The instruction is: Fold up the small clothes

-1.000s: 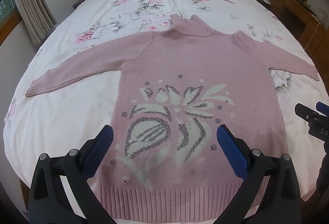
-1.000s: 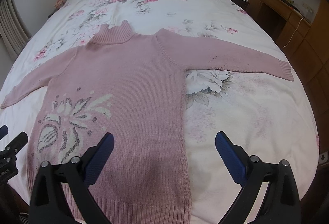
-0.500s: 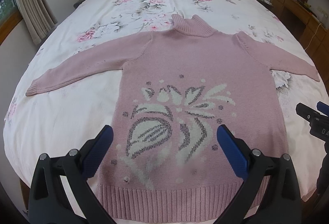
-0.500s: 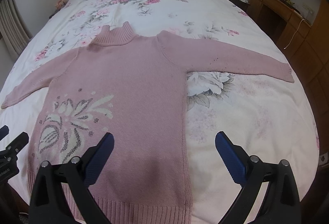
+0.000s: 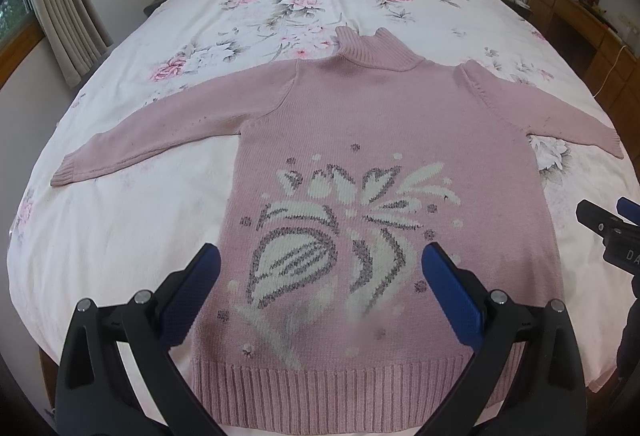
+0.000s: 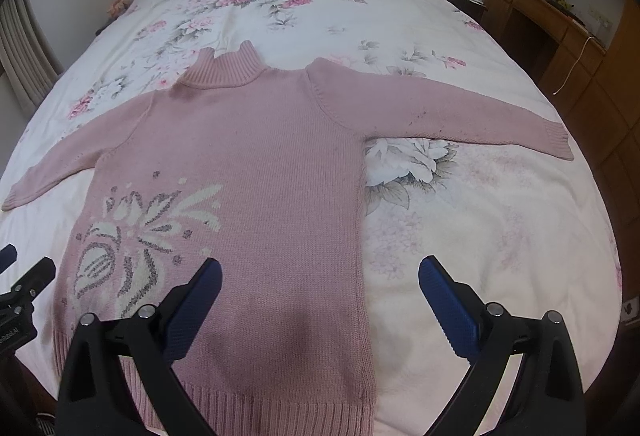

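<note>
Lying flat on the bed point(image 5: 120, 244) is a pink sweater point(image 5: 384, 123), front up, both sleeves spread out. The left tool point(image 5: 320, 268) hangs over its flower picture, spread wide, holding nothing. The right tool point(image 6: 320, 276) hangs over the sweater's right side, spread wide and empty too.

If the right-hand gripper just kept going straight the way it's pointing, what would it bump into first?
Most likely the pink sweater. The right gripper is open and empty, and the sweater's right side edge, with the bedspread beside it, lies between its fingers. Depth is hard to judge through the fisheye.
</note>
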The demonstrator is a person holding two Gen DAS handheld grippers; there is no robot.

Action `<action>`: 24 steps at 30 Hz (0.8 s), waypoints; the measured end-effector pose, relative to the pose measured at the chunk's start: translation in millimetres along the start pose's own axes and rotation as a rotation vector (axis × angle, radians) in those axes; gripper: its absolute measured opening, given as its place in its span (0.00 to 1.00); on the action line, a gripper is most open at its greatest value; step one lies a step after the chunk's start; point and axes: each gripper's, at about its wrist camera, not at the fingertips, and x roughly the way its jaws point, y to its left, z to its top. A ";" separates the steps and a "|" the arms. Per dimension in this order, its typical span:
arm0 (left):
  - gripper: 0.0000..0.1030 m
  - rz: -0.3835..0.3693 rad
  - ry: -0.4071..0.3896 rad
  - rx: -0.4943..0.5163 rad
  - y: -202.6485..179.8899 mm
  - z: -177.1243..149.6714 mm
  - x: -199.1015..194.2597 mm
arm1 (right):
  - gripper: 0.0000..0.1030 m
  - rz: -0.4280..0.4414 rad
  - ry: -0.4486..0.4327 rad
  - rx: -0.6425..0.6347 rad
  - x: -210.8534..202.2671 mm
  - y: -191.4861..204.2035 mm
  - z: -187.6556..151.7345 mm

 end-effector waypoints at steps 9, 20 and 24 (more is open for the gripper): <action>0.97 0.000 0.003 0.001 -0.1 1.0 1.4 | 0.96 0.002 -0.001 -0.001 2.3 -0.2 0.5; 0.97 -0.065 0.008 -0.019 -2.0 7.2 11.8 | 0.96 0.077 -0.025 0.038 6.2 -30.2 14.3; 0.97 -0.085 0.023 -0.034 -16.9 27.2 27.0 | 0.96 0.080 0.007 0.161 23.0 -101.6 44.2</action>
